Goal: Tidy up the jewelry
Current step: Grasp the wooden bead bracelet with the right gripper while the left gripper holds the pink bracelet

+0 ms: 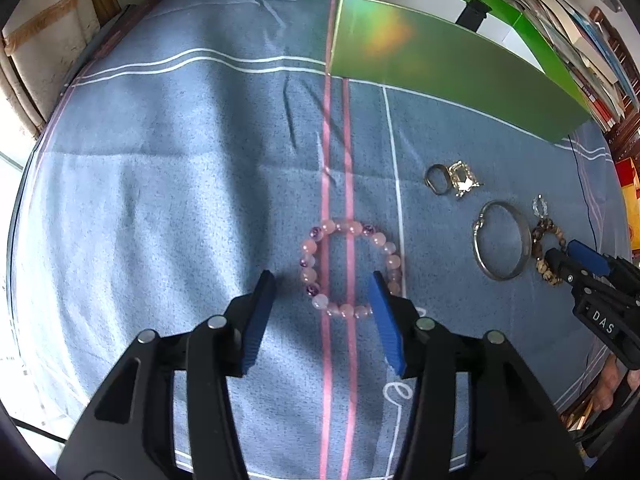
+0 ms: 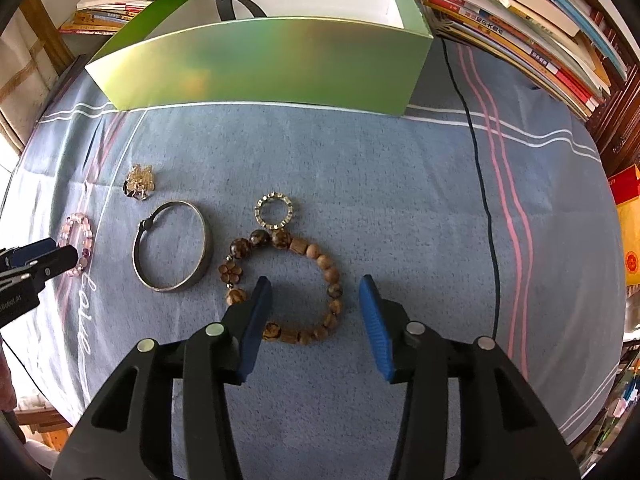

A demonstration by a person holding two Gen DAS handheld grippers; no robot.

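Note:
A pink bead bracelet (image 1: 348, 227) lies flat on the blue cloth (image 1: 180, 200). My left gripper (image 1: 323, 280) hangs open just above it; its right pad overlaps the bracelet's right edge, and nothing is gripped. A brown wooden bead bracelet (image 2: 324, 262) lies under my right gripper (image 2: 315, 280), also open, whose left pad covers the lower left beads. Between the two bracelets rest a silver bangle (image 2: 206, 240), a crystal ring (image 2: 274, 196) and a gold clip (image 2: 140, 184). A dark ring (image 1: 428, 178) sits beside the clip. The open green box (image 2: 260, 64) stands behind them.
Stacks of books (image 2: 520, 20) line the back and right edges of the table. A thin black cable (image 2: 480, 184) runs down the cloth right of the brown bracelet. Inside the box lies a black strap (image 2: 228, 4).

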